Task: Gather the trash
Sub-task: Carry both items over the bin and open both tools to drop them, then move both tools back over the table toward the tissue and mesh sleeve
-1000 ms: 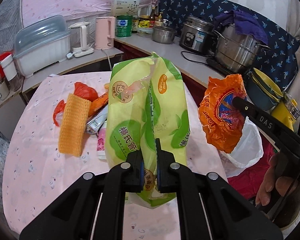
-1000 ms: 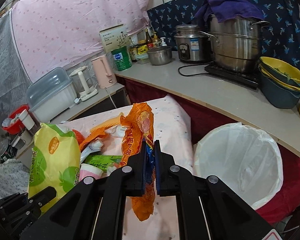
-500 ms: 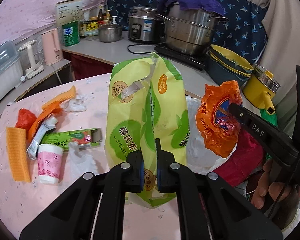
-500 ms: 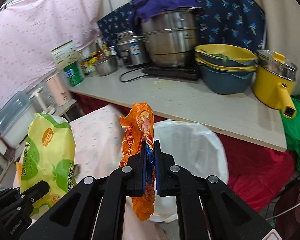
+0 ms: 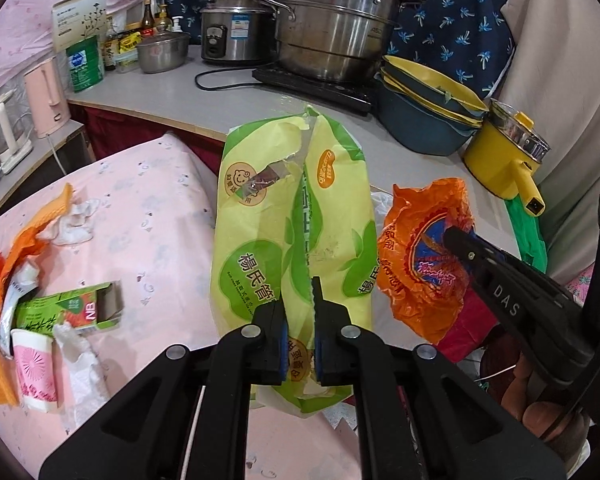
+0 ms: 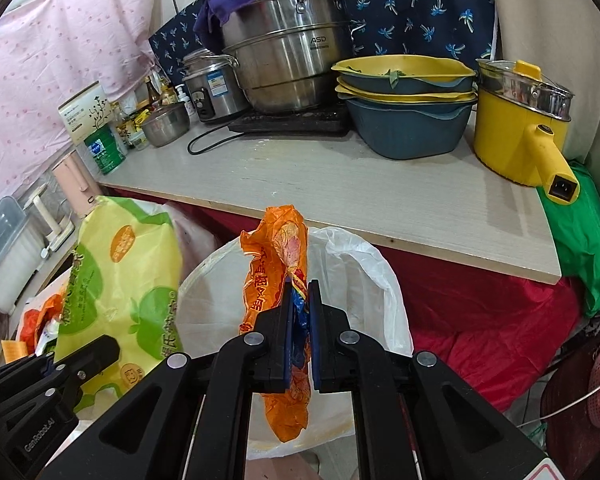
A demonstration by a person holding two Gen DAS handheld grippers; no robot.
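Observation:
My left gripper [image 5: 300, 320] is shut on a large yellow-green empty package [image 5: 288, 220] and holds it upright in the air past the table's right edge. My right gripper [image 6: 300, 300] is shut on a crumpled orange wrapper [image 6: 276, 276] and holds it over the white-lined trash bin [image 6: 364, 280]. The green package [image 6: 120, 292] shows at the left in the right wrist view, beside the bin. The orange wrapper [image 5: 420, 264] and right gripper [image 5: 456, 242] show at the right in the left wrist view.
More trash lies on the pink table [image 5: 148, 220]: a green carton [image 5: 68, 312], a pink paper cup [image 5: 34, 372], tissues [image 5: 76, 224], orange bags [image 5: 24, 240]. The counter [image 6: 380, 192] behind holds steel pots [image 6: 288, 60], stacked basins [image 6: 404, 112] and a yellow pot [image 6: 516, 132].
Both grippers have swung right, away from the table and toward the bin, carrying the green package and the orange wrapper. The bin now lies directly under the orange wrapper.

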